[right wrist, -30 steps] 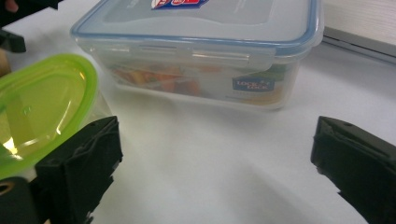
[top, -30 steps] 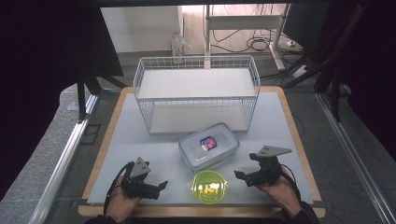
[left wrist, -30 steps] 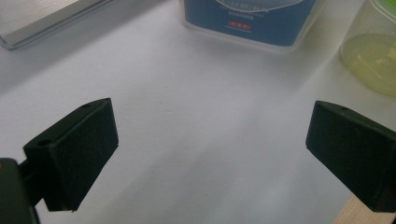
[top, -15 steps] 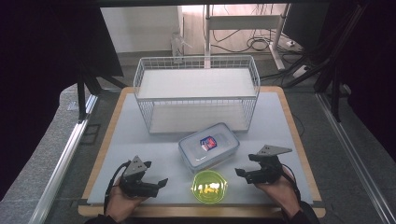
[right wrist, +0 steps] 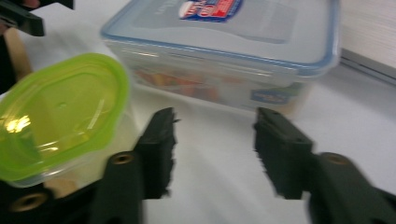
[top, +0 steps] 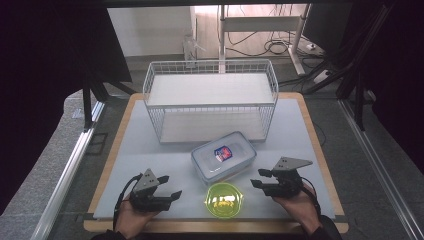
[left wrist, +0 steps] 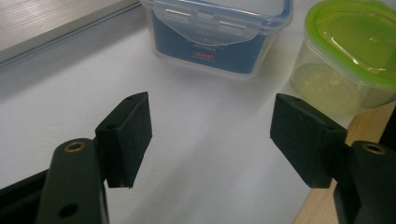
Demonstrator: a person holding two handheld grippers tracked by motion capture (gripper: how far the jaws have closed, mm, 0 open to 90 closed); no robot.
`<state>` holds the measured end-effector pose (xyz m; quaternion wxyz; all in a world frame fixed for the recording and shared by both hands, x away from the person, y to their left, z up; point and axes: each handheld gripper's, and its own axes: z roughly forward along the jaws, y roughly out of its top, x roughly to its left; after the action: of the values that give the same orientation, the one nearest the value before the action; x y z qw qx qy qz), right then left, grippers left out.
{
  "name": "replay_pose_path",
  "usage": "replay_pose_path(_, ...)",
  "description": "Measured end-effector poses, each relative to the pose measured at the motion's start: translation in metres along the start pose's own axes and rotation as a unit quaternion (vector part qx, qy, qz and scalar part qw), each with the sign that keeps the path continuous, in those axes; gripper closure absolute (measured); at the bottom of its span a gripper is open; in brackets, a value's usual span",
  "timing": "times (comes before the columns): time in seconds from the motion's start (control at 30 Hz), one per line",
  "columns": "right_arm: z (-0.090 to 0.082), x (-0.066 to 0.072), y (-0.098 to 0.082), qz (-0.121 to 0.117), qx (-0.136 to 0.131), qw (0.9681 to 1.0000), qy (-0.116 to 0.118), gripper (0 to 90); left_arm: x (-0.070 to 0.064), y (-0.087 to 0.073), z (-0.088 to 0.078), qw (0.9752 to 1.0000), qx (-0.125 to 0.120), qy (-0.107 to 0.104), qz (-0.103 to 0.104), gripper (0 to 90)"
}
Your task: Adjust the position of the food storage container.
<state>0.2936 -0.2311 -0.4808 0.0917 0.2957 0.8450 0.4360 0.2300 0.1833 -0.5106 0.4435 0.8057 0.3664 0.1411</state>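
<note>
- Both claws sit low at the near edge of the surface [top: 150, 150], one on either side of the small tub with the green lid [top: 225, 199], and nothing is picked up yet. This reads as the approach step, before any grasp.
- Left claw [top: 172, 195]: jaws apart with bare white surface between them, and they have just been closing from a wider spread. In the left gripper view [left wrist: 210, 135] the green-lidded tub [left wrist: 348, 51] stands ahead and to one side, outside the gap.
- Right claw [top: 256, 178]: jaws also apart and holding nothing, narrowed a good deal in the last moment. In the right gripper view [right wrist: 212, 140] the tub [right wrist: 60, 112] sits just beside one jaw, not between the two.
- The clear box with the blue-rimmed lid [top: 223, 156] lies just behind the tub, nearer the middle of the surface, and a sticker shows on its lid.
- The white wire basket [top: 210, 70] stands at the far side, well apart from both claws; I see nothing inside it.
- Next move, as I judge it: one claw must swing in so the tub sits squarely between its jaws. The narrowed jaws will likely need to reopen, since the tub looks wider than the gap.
- Count: two claws, one green-lidded tub, one blue-rimmed box, one wire basket.
</note>
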Motion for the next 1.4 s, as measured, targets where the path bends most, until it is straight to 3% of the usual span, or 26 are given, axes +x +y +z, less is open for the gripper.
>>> replay_pose_path(0.17, 0.001, 0.007, 0.001, -0.002, 0.017, 0.9997, 0.018, 72.4, -0.007, 0.003, -0.001, 0.9998, -0.012, -0.005, 0.015, 35.2)
replay_pose_path(0.2, 0.001, 0.007, 0.001, -0.002, 0.017, 0.9997, 0.018, 72.4, -0.007, 0.003, -0.001, 0.9998, -0.012, -0.005, 0.015, 36.6)
replay_pose_path(0.4, 0.001, 0.021, 0.006, -0.025, 0.027, 0.999, 0.024, 88.9, -0.007, 0.003, -0.001, 0.9997, -0.009, -0.011, 0.019, 42.8)
replay_pose_path(0.67, 0.001, 0.036, 0.013, -0.031, 0.01, 0.9986, 0.041, 90.0, -0.006, 0.001, 0.002, 0.9997, -0.011, -0.007, 0.019, 32.1)
replay_pose_path(0.97, 0.019, 0.063, 0.026, -0.037, 0.008, 0.9973, 0.063, 90.0, -0.001, -0.001, 0.003, 0.9998, -0.018, 0.004, 0.012, 26.3)
replay_pose_path(1.07, 0.028, 0.078, 0.029, -0.066, 0.022, 0.9941, 0.083, 89.8, -0.001, -0.002, 0.004, 0.9998, -0.015, 0.005, 0.014, 25.8)
replay_pose_path(1.17, 0.034, 0.086, 0.031, -0.08, 0.03, 0.992, 0.093, 89.8, -0.002, -0.001, 0.004, 0.9998, -0.014, 0.006, 0.015, 25.6)
replay_pose_path(1.27, 0.035, 0.087, 0.032, -0.09, 0.029, 0.9919, 0.084, 89.9, -0.002, -0.001, 0.004, 0.9998, -0.014, 0.005, 0.015, 25.9)
replay_pose_path(1.4, 0.027, 0.063, 0.036, -0.085, 0.014, 0.9955, 0.04, 90.0, -0.002, -0.002, 0.005, 0.9998, -0.011, 0.005, 0.014, 26.0)
